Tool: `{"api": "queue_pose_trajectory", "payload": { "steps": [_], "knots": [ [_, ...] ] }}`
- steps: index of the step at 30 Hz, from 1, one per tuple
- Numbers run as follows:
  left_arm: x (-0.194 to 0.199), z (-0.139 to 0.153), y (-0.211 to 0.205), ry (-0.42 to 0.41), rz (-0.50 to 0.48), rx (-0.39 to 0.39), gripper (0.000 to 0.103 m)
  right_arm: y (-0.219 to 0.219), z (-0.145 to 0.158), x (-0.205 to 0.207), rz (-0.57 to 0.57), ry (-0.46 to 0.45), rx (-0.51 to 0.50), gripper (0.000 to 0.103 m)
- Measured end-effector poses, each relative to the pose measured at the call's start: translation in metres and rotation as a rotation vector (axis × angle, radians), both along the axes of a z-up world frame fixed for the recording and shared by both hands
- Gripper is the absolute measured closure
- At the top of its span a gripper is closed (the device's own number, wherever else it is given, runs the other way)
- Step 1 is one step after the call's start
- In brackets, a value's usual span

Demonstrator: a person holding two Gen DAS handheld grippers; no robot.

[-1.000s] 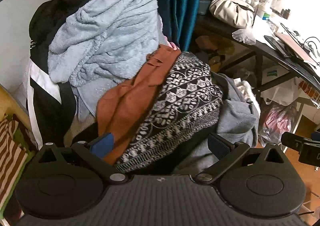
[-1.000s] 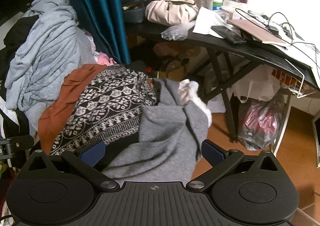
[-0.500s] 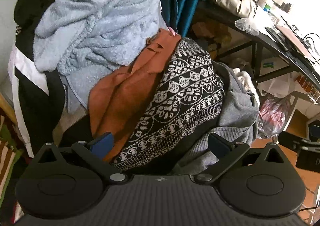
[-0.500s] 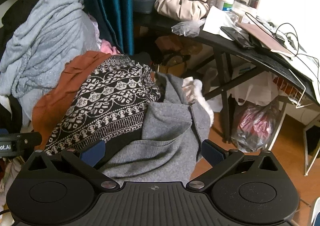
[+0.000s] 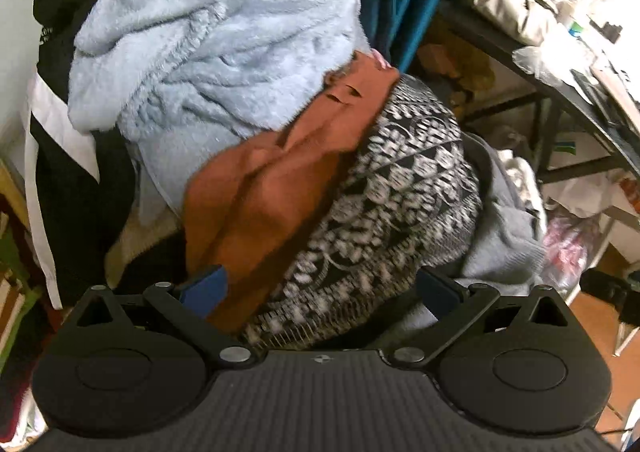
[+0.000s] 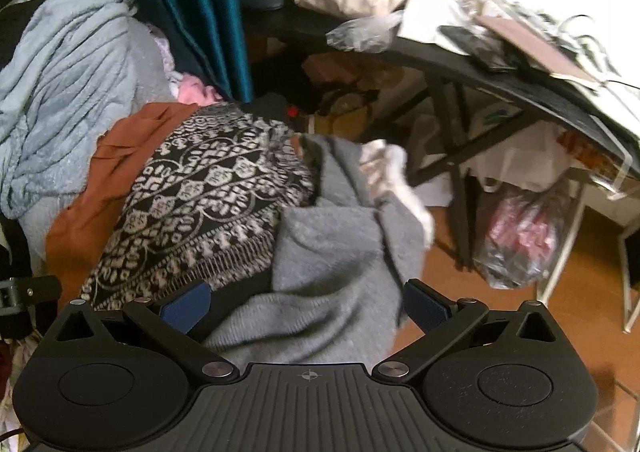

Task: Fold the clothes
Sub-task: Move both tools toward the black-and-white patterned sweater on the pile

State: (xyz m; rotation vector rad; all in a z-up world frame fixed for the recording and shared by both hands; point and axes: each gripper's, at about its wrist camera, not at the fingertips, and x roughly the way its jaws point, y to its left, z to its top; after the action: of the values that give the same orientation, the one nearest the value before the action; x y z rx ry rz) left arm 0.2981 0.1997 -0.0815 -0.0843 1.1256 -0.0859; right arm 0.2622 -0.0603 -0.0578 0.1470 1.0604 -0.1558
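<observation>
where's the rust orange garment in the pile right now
In both wrist views the rust orange garment lies mid-pile, tucked between the fluffy light blue blanket on its left and the black-and-white patterned knit on its right.

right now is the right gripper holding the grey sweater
No, the right gripper is open, its blue pads spread wide on either side of the grey sweater without pinching it.

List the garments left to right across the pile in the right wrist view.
Light blue fleece → rust-orange garment → black-and-white patterned knit → grey sweater. Both grippers, left and right, are open and hold nothing.
</observation>
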Motion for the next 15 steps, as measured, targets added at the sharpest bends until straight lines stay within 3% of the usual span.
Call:
{"api": "queue_pose_trajectory", "payload": {
  "steps": [6,15],
  "knots": [
    [0.034,-0.03,0.011,0.002,0.06,0.061,0.001,0.0,-0.039,0.07,0.113,0.025,0.074,0.001],
    [0.086,-0.091,0.026,0.025,0.131,0.154,0.001,0.028,-0.112,0.157,0.235,0.057,0.073,0.001]
  ]
}}
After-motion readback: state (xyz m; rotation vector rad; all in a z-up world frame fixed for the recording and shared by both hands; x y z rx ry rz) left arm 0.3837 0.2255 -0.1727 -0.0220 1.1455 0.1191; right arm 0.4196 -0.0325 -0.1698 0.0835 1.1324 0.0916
